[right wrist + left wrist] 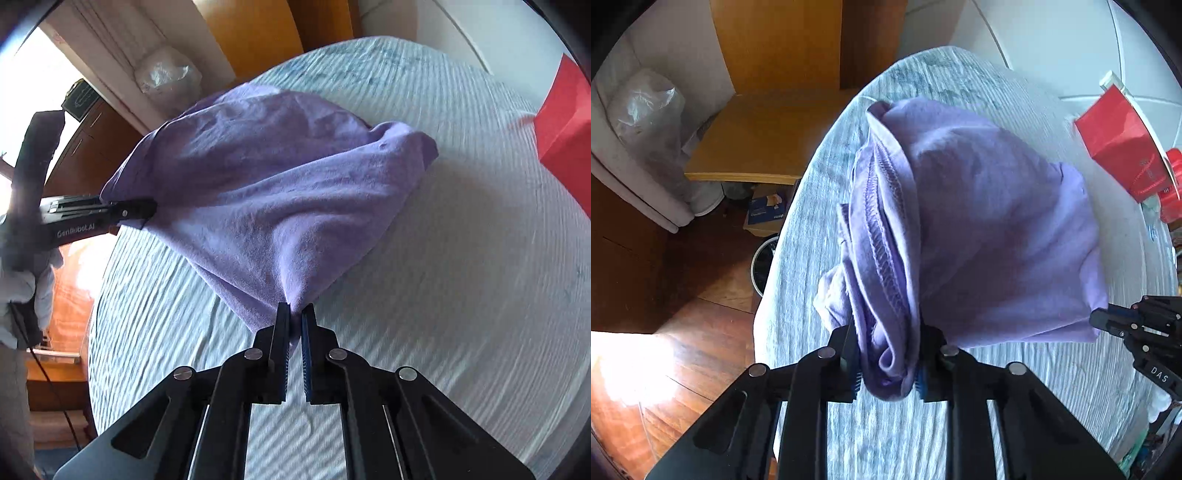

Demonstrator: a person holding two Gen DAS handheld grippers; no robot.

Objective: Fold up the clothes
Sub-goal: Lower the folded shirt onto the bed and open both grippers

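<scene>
A lilac garment [990, 229] lies partly lifted over a round table with a pale striped cloth [820, 206]. My left gripper [886, 350] is shut on a bunched, stitched hem of it at the near edge. My right gripper [294, 317] is shut on another corner of the same garment [266, 184], which stretches from it toward the left gripper [140, 210] at the left of the right wrist view. The right gripper [1108, 321] also shows at the right edge of the left wrist view, touching the garment's corner.
A red bag [1123, 147] stands on the table at the far right and shows in the right wrist view [565, 136]. Beyond the table's left edge are a wooden desk [764, 136], a grey armchair with a plastic bag [642, 122], and wooden floor [683, 354].
</scene>
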